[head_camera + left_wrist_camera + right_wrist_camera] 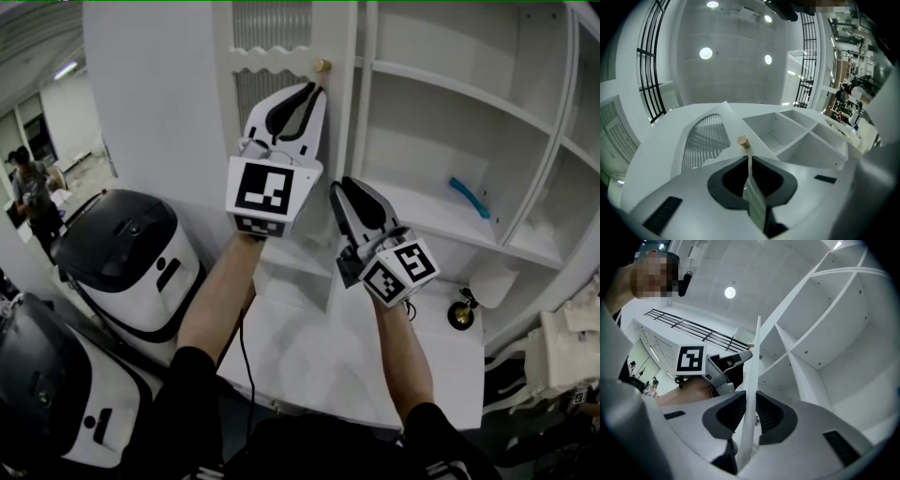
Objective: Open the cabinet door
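The white cabinet door (pixel 281 37) with its ribbed glass pane stands swung out from the cabinet. A small brass knob (pixel 322 66) sits on its free edge. My left gripper (pixel 313 91) is shut on that edge just below the knob (pixel 743 140), and in the left gripper view the thin door edge (pixel 751 187) runs between the jaws. Lower on the same edge, my right gripper (pixel 337 187) is also shut. The right gripper view shows the door edge (pixel 754 362) clamped between both pads (pixel 766 416).
White open shelves (pixel 450 89) fill the cabinet to the right, with a blue object (pixel 469 197) on one. A white cup (pixel 492 281) and a small brass item (pixel 460 314) stand lower right. Black-and-white appliances (pixel 127 253) sit at left. A person (pixel 28 192) stands far left.
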The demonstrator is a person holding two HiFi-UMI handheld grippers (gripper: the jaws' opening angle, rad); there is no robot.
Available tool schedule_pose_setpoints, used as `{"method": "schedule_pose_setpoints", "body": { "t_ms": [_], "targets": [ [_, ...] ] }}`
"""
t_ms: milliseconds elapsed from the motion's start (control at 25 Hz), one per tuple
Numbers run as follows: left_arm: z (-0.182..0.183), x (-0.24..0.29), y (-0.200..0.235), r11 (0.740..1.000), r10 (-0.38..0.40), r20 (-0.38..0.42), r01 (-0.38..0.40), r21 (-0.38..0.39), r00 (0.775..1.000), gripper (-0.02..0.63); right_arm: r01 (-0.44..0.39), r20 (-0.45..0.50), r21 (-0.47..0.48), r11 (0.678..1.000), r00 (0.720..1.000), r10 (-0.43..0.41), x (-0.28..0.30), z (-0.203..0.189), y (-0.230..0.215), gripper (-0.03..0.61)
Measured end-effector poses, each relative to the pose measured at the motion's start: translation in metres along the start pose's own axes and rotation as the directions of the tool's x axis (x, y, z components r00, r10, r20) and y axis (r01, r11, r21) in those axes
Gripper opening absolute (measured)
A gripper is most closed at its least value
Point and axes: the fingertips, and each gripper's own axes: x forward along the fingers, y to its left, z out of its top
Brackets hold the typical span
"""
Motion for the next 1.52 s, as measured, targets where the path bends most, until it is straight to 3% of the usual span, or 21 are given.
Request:
{"method": "schedule_pose_setpoints", "body": {
  "t_ms": [560, 840, 1520],
  "targets": [
    [-0.034, -0.049, -0.016, 1.000, 0.008, -0.101, -0.007, 0.009, 0.995, 0.020, -0.084, 0.031, 0.074, 0.994, 0.996, 0.082, -0.006, 0.007, 0.024, 0.075],
    [-0.027, -0.089, 0.000, 1.000, -0.012, -0.069, 0.011, -0.013, 0.998, 0.015, -0.110, 0.065, 0.073, 0.991, 0.992, 0.105, 0.005, 0.007, 0.070, 0.072],
    [-0.016, -0.155, 0.032, 0.984, -0.105, -0.010, 0.102, -0.148, 0.994, 0.011, -0.031, 0.080, 0.053, 0.998, 0.996, 0.027, 0.030, 0.001, 0.146, 0.074]
  ]
}}
